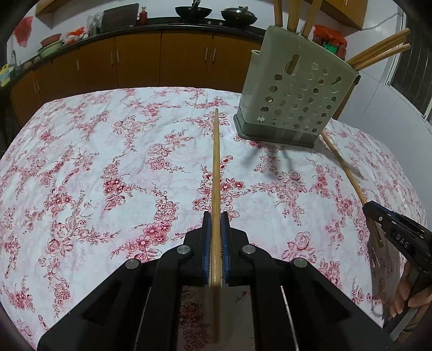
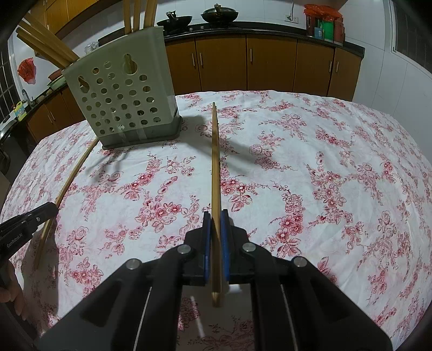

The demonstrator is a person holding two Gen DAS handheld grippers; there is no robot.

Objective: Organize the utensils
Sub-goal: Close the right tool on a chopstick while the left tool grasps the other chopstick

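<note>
Two wooden chopsticks are held above the floral tablecloth. My left gripper (image 1: 216,216) is shut on one chopstick (image 1: 216,162), which points forward to the left of the grey perforated utensil holder (image 1: 291,89). My right gripper (image 2: 215,214) is shut on the other chopstick (image 2: 214,162), which points past the right side of the holder (image 2: 121,91). Each view shows the other gripper at its edge: the right gripper (image 1: 372,213) with its chopstick (image 1: 345,167), and the left gripper (image 2: 51,209) with its chopstick (image 2: 73,172). Several chopsticks (image 1: 378,54) stand in the holder.
The table (image 1: 81,162) wears a white cloth with red flowers. Behind it runs a dark counter over brown cabinets (image 1: 183,62), carrying woks (image 1: 193,12) and jars. A hand (image 1: 405,294) grips the right tool's handle. A window is at the far right.
</note>
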